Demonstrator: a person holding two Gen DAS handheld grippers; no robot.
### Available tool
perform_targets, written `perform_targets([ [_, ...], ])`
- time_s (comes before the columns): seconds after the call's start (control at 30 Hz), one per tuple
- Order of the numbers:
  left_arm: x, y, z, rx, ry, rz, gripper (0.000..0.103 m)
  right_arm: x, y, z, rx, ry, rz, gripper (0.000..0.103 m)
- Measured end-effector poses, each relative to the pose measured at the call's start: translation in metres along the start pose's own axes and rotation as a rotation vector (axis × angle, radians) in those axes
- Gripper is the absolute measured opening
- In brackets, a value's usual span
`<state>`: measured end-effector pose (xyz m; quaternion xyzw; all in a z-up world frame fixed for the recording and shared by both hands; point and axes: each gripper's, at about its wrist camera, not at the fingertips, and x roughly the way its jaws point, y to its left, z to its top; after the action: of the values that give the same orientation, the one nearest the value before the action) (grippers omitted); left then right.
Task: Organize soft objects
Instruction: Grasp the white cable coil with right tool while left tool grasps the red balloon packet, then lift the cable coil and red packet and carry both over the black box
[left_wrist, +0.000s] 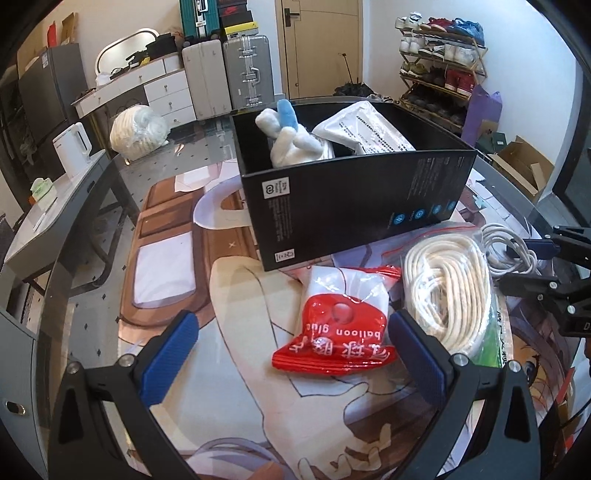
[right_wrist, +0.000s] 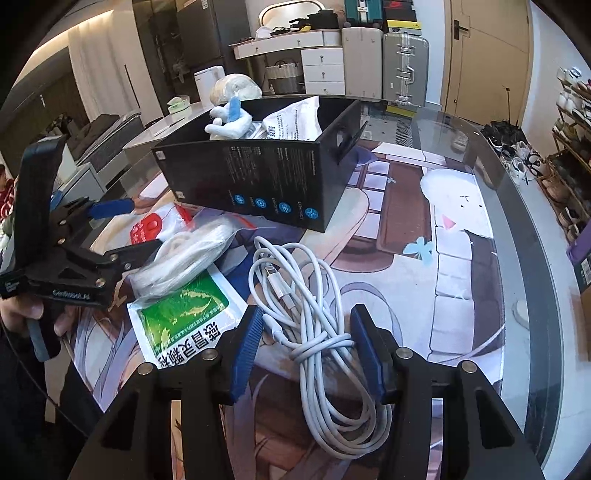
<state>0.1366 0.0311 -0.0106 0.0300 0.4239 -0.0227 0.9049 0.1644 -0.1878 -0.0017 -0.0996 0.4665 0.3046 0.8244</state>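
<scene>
My left gripper (left_wrist: 291, 350) is open wide over the printed table mat, and in the right wrist view it (right_wrist: 135, 230) shows from the side. A red and white balloon-glue packet (left_wrist: 343, 325) lies flat between its fingers, close to the right pad (left_wrist: 417, 350). A bagged coil of white rope (left_wrist: 450, 288) sits just right of it. My right gripper (right_wrist: 306, 350) is open around a tangled white cable (right_wrist: 317, 332) lying on the table. The black box (left_wrist: 351, 199) behind holds a blue-white plush (left_wrist: 284, 136) and a white pouch (left_wrist: 365, 129).
A green-labelled pouch (right_wrist: 184, 317) lies under the rope bag (right_wrist: 184, 254). A person's hand (right_wrist: 33, 310) holds the left gripper's handle. A white wrapped bundle (left_wrist: 138, 129) sits at the far table edge. The curved glass table rim (right_wrist: 524, 258) runs along the right, with a shoe rack (left_wrist: 439, 66) beyond.
</scene>
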Motion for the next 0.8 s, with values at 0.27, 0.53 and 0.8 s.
perform_targets([
  [0.27, 0.006, -0.001, 0.002, 0.007, 0.024, 0.024, 0.103, -0.002, 0.003, -0.006, -0.059, -0.002, -0.002, 0.053],
  [0.53, 0.008, 0.005, 0.001, -0.01, 0.032, -0.048, 0.083, -0.004, 0.004, -0.008, -0.081, -0.005, -0.018, 0.048],
  [0.8, 0.0, -0.002, -0.001, 0.029, -0.003, -0.044, 0.06, -0.008, -0.001, -0.01, -0.062, -0.007, -0.013, 0.035],
])
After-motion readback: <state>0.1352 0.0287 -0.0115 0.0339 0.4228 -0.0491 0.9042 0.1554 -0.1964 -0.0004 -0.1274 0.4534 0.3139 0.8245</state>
